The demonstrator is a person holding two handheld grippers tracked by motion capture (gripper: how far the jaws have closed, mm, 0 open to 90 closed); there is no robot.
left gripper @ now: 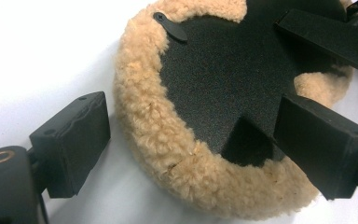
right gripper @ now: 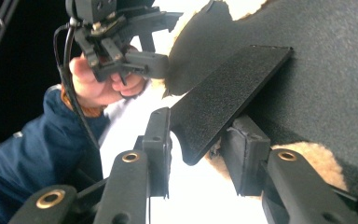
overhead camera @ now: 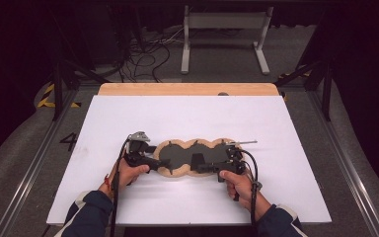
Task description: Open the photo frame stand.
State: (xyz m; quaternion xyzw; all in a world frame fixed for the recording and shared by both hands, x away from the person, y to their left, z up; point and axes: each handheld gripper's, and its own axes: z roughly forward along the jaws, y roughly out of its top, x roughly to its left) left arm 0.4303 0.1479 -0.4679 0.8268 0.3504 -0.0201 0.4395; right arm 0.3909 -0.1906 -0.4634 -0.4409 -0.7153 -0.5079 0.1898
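On my left, the left gripper (overhead camera: 154,163) lies low on the white table cover (overhead camera: 128,116), its jaws parted wide around the left end of the fleece pad (overhead camera: 190,157). In the left gripper view one jaw stands on the bare cover just outside the tan fleece rim (left gripper: 154,135), clear of it, while the other jaw sits over the black inner face (left gripper: 228,79); the pads are not pressing, so I read this gripper as open and holding nothing. A small black tab (left gripper: 170,26) lies on the rim beyond the jaws. The pad is a long, lobed piece, tan wool at the edge and black in the middle, lying flat on the cover between the two grippers, with one end inside each pair of jaws. On my right, the right gripper (overhead camera: 203,166) meets the pad's right part. In the right gripper view a stiff black flap (right gripper: 223,98) of the pad runs between its jaws, which are partly closed; I cannot tell whether the pads clamp it. The left hand (right gripper: 98,84) shows beyond those jaws.
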